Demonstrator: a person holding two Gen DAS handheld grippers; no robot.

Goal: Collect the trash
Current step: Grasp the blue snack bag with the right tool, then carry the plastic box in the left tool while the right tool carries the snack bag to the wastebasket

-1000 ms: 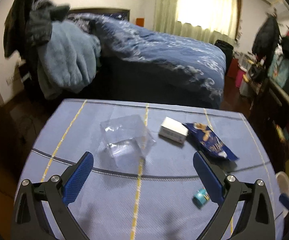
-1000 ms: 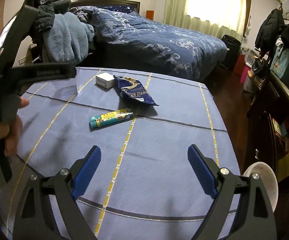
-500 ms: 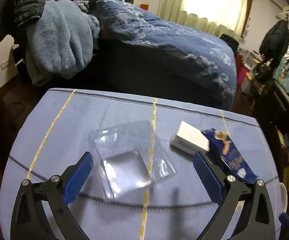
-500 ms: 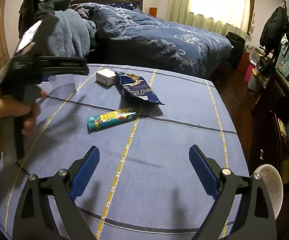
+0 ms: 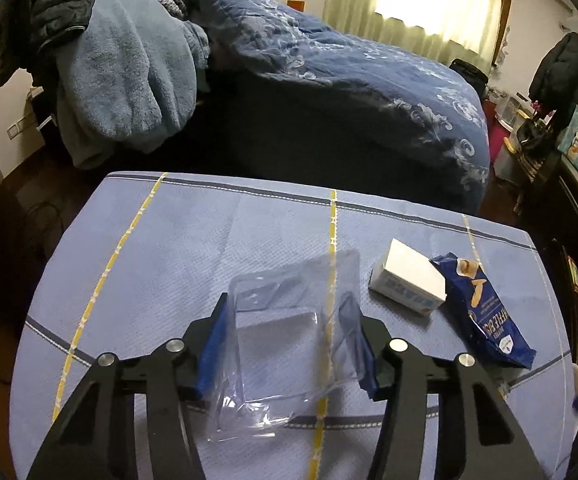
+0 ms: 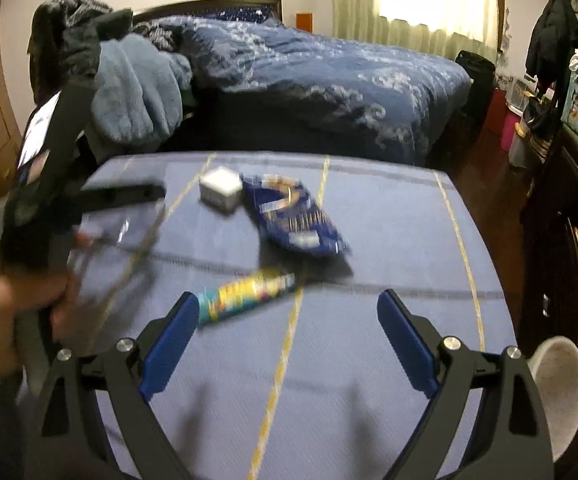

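The left gripper [image 5: 287,334] was closing on the clear plastic blister pack [image 5: 285,332] lying near-left on the table [image 5: 161,248]; light, slippery, easily crushed, it seemed best pinched at its flat edges. Further right, the right gripper [image 6: 289,342] hung with jaws apart near the tube [image 6: 245,294].

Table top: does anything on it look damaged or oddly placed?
The clear plastic tray looks bent and buckled between the closing left gripper. The blue snack wrapper lies torn open, its edge against the white box. The rest is scattered litter.
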